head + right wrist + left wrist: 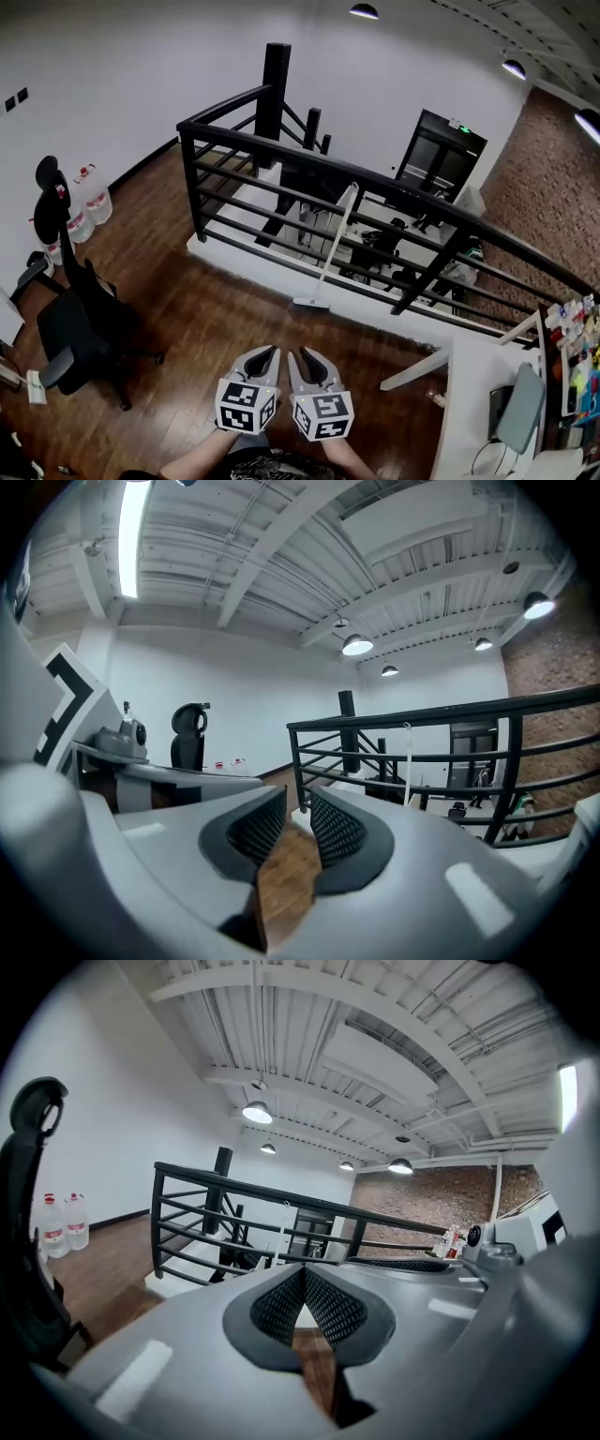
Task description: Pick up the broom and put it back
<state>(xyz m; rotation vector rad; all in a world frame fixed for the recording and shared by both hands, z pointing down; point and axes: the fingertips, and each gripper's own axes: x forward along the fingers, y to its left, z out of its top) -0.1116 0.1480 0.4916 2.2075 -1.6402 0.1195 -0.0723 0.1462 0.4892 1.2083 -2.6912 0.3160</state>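
Note:
A white broom [333, 246] leans upright against the black railing [246, 141], its head [311, 304] on the wooden floor at the railing's foot. The broom's thin handle shows far ahead in the left gripper view [282, 1234] and in the right gripper view [407, 755]. Both grippers are held side by side low in the head view, well short of the broom and pointing toward it. The left gripper [266, 355] [304, 1267] is shut with its tips touching and nothing in them. A narrow gap stands between the jaws of the right gripper [306, 357] [298, 795], which is open and empty.
The railing guards a stairwell opening [309, 211] with a lower floor behind it. A black office chair [75, 323] stands at the left, with water bottles [94, 199] by the wall. A white desk [469, 403] with a monitor and small items is at the right.

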